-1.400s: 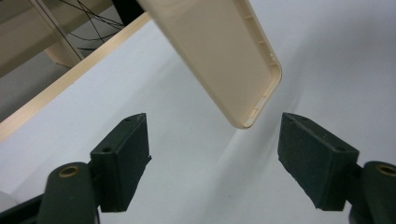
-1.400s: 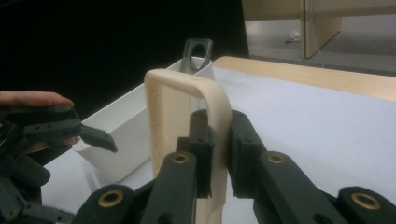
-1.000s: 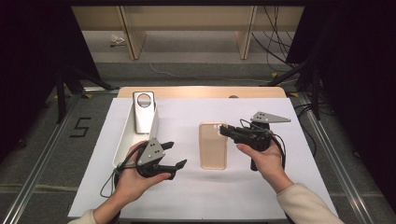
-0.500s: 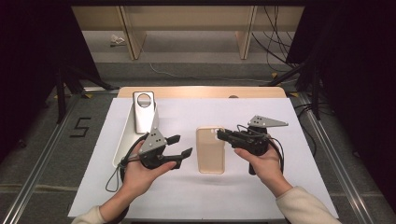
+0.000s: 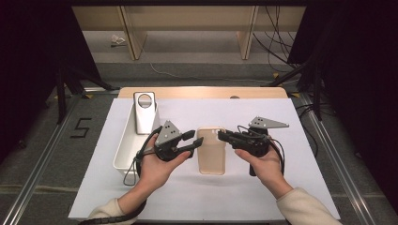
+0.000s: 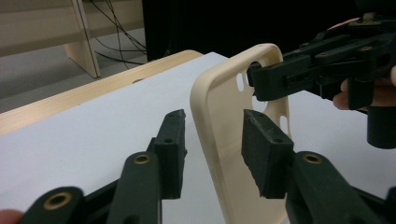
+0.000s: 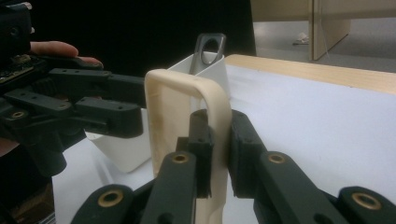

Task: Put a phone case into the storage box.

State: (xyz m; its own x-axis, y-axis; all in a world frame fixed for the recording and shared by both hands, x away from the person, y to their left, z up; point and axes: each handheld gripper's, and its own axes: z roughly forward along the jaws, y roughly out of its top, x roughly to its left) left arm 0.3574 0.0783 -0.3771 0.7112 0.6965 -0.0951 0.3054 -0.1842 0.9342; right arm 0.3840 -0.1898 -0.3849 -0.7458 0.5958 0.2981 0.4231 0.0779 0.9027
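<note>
right gripper (image 5: 224, 136): jaws clamped on upper edge of phone case (image 5: 211, 151) | left gripper (image 5: 193, 142): jaws part-open, have just been closing, case's opposite edge between pads, not yet pressed | case: long axis pointed away from person, lifted off table (image 5: 281, 187) | count: one case, one white bin (image 5: 123, 147) left of left fingers

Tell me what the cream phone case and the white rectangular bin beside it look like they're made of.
The cream phone case looks like soft matte silicone or rubbery plastic: rounded edges, slightly translucent walls, no glare; how flexible it is can't be told. The white rectangular bin looks like rigid moulded plastic, with thin straight walls and a smooth satin surface.
</note>
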